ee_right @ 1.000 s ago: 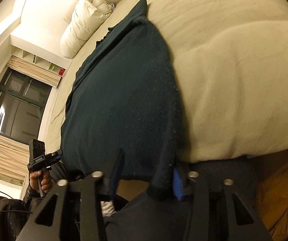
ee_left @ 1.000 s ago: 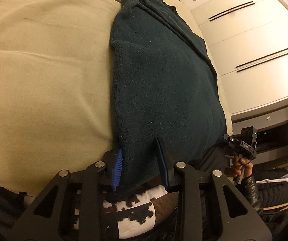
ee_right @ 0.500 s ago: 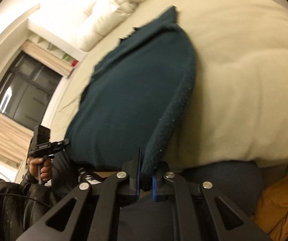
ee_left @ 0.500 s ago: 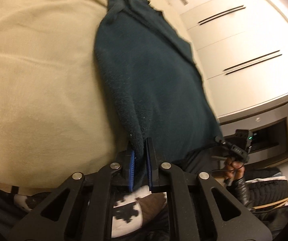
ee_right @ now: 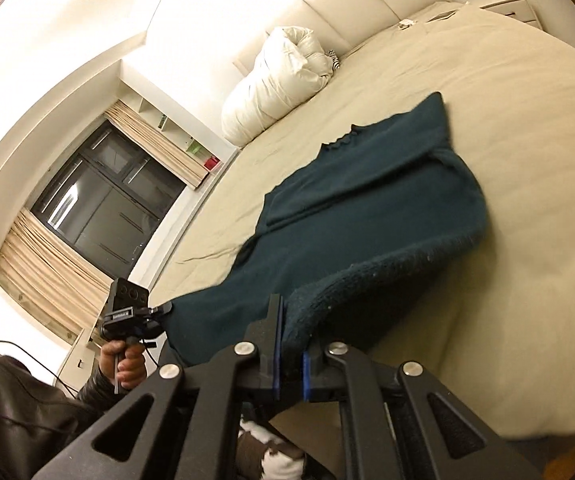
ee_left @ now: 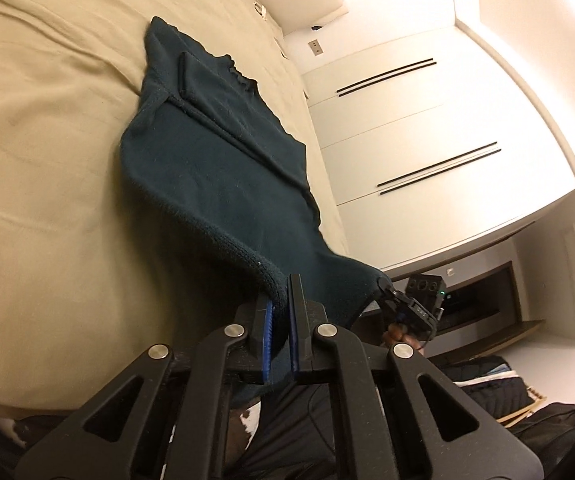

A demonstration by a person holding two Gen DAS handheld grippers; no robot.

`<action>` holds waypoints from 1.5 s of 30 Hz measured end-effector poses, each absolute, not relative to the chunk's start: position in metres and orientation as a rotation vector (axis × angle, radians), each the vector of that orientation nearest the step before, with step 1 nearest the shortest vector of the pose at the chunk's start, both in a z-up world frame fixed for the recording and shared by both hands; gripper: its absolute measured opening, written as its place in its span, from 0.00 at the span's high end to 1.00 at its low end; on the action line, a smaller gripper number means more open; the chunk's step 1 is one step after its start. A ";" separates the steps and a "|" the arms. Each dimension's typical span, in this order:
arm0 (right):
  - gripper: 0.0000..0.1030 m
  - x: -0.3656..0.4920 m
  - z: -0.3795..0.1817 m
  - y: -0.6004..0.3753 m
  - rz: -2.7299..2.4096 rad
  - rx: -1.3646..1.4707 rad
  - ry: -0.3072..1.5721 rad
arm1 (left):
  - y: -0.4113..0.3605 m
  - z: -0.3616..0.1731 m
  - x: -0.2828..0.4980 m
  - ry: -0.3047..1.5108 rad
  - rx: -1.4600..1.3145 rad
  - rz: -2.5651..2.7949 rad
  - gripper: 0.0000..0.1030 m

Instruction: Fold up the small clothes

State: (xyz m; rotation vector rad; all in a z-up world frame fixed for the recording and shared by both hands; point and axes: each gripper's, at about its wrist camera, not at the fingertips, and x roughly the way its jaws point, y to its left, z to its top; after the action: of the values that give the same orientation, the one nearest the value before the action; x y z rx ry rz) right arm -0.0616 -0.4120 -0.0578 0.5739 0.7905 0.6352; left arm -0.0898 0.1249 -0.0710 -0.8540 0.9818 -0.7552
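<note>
A dark teal knitted sweater [ee_left: 223, 168] lies on the beige bed [ee_left: 47, 200], collar end far from me, sleeves folded across the body. My left gripper [ee_left: 281, 300] is shut on the near hem corner, lifted off the sheet. In the right wrist view the same sweater [ee_right: 367, 208] stretches away, and my right gripper [ee_right: 287, 320] is shut on its other hem corner, also raised. Each view shows the other gripper at the far corner of the hem, the right one [ee_left: 383, 284] and the left one [ee_right: 165, 308], each in a person's hand.
A rolled white duvet [ee_right: 283, 80] lies by the padded headboard [ee_right: 367, 4]. White wardrobe doors [ee_left: 427, 140] stand past the bed's far side. A dark window with beige curtains [ee_right: 99, 208] is on the opposite wall. Bags and clothes [ee_left: 499, 392] lie on the floor.
Both grippers closed on the sweater's hem corners and rose, lifting the hem off the bed. Both views tilted up, so more of the room shows.
</note>
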 end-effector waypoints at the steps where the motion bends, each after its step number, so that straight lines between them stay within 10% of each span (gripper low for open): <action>1: 0.92 -0.053 -0.059 -0.409 0.640 0.569 0.794 | 0.124 -0.073 -0.085 0.983 -0.868 -0.756 0.95; 26: 0.92 0.228 -0.073 -0.434 0.403 0.801 0.759 | 0.143 -0.071 0.214 0.844 -1.118 -0.544 0.95; 29: 0.86 0.258 -0.099 -0.449 0.280 0.840 0.786 | 0.155 -0.116 0.252 0.912 -1.175 -0.435 0.95; 31: 0.56 0.269 -0.121 -0.462 0.189 0.890 0.819 | 0.158 -0.143 0.265 1.004 -1.196 -0.379 0.94; 36: 0.39 0.262 -0.132 -0.477 0.209 0.952 0.762 | 0.178 -0.154 0.257 0.941 -1.294 -0.400 0.93; 45: 0.30 0.239 -0.087 -0.432 0.328 0.858 0.765 | 0.169 -0.071 0.232 0.825 -0.979 -0.426 0.93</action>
State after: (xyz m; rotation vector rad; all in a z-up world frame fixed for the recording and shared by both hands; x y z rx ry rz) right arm 0.2386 -0.4323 -0.0869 0.8578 0.7648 0.3284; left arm 0.2323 0.1687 -0.0714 -0.9789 0.8253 -0.4262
